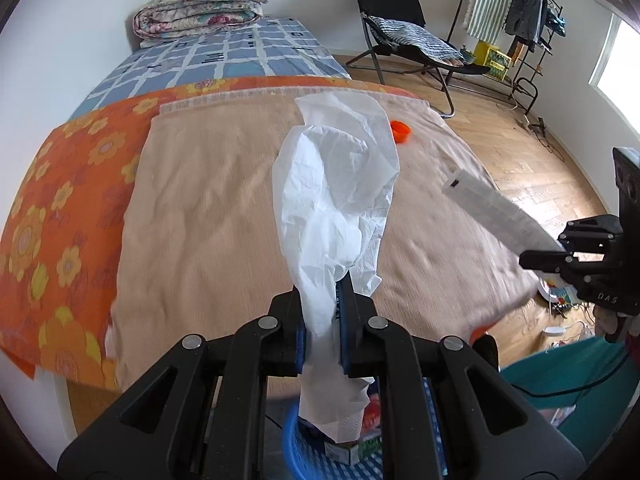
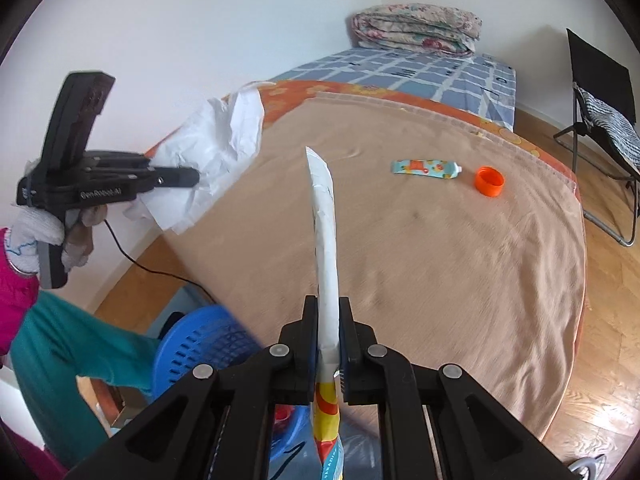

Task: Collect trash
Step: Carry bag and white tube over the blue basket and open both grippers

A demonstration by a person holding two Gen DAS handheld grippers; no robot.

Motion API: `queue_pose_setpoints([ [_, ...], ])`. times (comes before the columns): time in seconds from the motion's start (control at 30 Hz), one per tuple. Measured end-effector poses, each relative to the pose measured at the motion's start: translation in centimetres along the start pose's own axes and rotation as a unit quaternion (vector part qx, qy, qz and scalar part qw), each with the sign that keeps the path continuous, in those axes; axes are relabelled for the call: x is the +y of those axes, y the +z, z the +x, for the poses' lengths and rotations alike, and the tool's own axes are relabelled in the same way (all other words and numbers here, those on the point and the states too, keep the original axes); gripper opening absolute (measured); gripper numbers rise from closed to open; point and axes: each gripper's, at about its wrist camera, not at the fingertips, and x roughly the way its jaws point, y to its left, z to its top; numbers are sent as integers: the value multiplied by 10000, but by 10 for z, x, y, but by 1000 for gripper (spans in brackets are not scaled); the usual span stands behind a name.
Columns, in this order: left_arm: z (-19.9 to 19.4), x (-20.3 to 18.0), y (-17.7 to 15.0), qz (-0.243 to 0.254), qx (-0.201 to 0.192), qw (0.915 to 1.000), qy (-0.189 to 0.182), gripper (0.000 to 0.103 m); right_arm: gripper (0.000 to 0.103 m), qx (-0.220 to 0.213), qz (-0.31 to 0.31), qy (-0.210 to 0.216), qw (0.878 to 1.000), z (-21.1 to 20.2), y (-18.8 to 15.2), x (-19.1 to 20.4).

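Observation:
My left gripper [image 1: 325, 296] is shut on a crumpled white tissue [image 1: 336, 184] and holds it above the near end of the bed; it also shows in the right wrist view [image 2: 188, 178] with the tissue [image 2: 212, 148]. My right gripper [image 2: 329, 320] is shut on a flat white wrapper [image 2: 326, 240] with a yellow and red printed end, seen in the left wrist view [image 1: 500, 210] at the right. An orange bottle cap [image 2: 489, 181] and a small teal tube [image 2: 426, 169] lie on the tan blanket [image 2: 440, 272]. The cap also shows behind the tissue [image 1: 401, 131].
A blue plastic basket [image 2: 200, 348] holding some packaging stands on the floor below the grippers. A folded quilt [image 1: 200, 6] lies at the bed's far end. A black folding chair [image 1: 400, 36] and a clothes rack [image 1: 516, 12] stand on the wooden floor to the right.

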Motion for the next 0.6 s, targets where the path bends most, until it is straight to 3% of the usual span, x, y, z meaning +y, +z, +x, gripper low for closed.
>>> queue_pose_setpoints([
  [0.23,-19,-12,-47,-11,40,10000,8,11,6,-171,43,202,9996,-20,-33,30],
  [0.6,-15,-24,-114,-61,469,9988,-148,11,6,18,103,425,9990,-18,-75,56],
])
